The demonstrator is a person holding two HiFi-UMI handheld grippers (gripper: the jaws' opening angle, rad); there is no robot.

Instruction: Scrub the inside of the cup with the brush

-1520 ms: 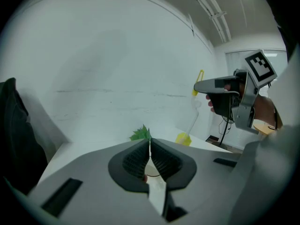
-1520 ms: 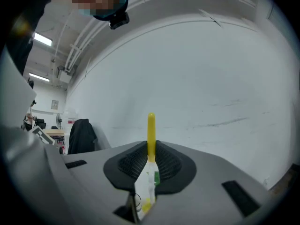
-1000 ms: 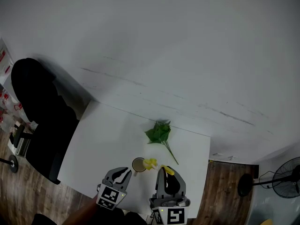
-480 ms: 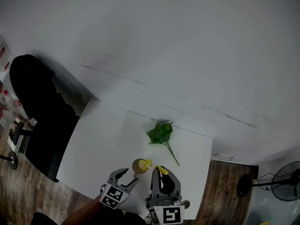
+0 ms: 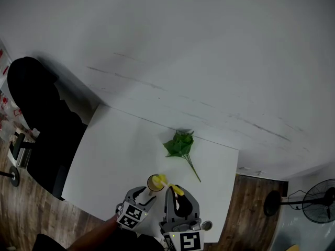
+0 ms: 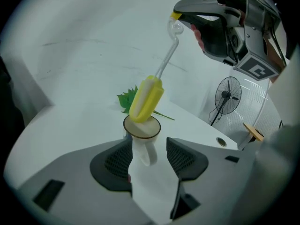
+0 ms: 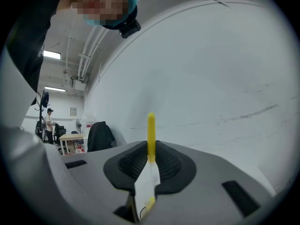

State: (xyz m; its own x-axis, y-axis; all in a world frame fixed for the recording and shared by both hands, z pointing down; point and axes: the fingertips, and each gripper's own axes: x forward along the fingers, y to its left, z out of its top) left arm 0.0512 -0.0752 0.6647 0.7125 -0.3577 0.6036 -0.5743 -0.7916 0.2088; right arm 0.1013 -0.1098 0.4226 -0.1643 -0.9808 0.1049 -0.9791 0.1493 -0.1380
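A white cup (image 5: 154,182) with a brown rim stands near the front edge of the white table (image 5: 120,145). In the left gripper view the cup (image 6: 142,128) is just ahead, and its handle (image 6: 144,153) lies between the jaws without being pressed. My left gripper (image 5: 144,195) (image 6: 149,156) is open. My right gripper (image 5: 177,191) (image 7: 151,161) is shut on the brush's thin yellow handle end (image 7: 151,135) and hangs above and to the right of the cup (image 6: 220,22). The brush's yellow sponge head (image 6: 146,99) (image 5: 163,180) slants down with its tip at the cup's rim.
A green leafy sprig (image 5: 179,144) (image 6: 125,100) lies behind the cup. A black chair (image 5: 36,119) stands left of the table. A cable hole (image 5: 207,225) (image 6: 221,142) sits at the table's right front. A floor fan (image 5: 319,197) (image 6: 226,97) stands on the wood floor to the right.
The left gripper has come forward to the cup, so the handle now lies between its jaws. The brush head has moved left from beside the cup to its rim.
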